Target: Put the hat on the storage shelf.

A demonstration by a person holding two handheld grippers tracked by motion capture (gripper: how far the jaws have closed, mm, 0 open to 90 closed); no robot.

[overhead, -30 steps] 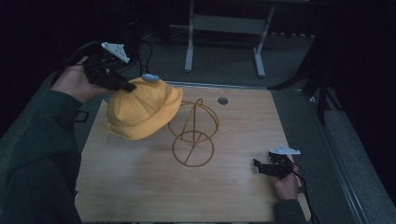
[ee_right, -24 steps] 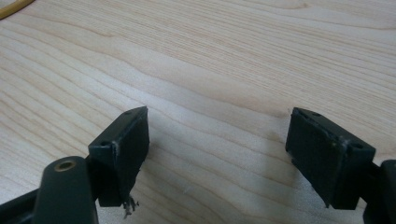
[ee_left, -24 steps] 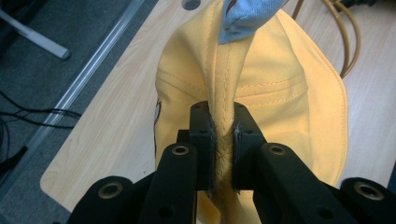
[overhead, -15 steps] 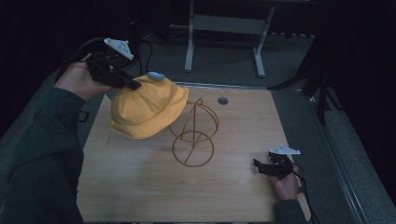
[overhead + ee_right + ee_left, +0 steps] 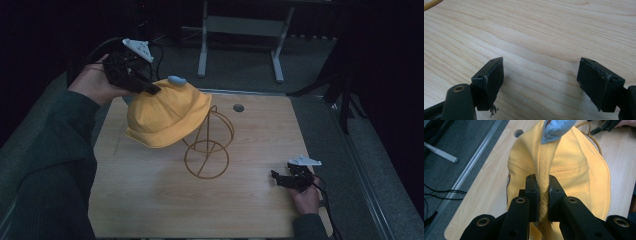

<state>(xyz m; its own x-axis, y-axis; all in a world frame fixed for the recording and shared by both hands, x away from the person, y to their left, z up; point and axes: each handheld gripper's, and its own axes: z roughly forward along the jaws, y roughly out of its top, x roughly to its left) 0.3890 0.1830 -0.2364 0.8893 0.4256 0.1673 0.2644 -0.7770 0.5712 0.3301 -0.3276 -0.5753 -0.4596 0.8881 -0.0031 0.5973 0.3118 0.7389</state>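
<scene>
Yellow stitched cloth hat (image 5: 564,167) is pinched in the left tool (image 5: 543,195); right tool (image 5: 540,82) gapes over woodgrain.

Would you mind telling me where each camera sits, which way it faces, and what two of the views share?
High view: above the person's side, looking forward and down on the table; both sleeves, hands and grippers show.
Left gripper view: rides the left gripper, looking along jaws shut on the yellow hat.
Right gripper view: rides the right gripper, looking down at bare wood between open jaws.
Shared: the high and left gripper views both show the hat and the wire stand.
</scene>
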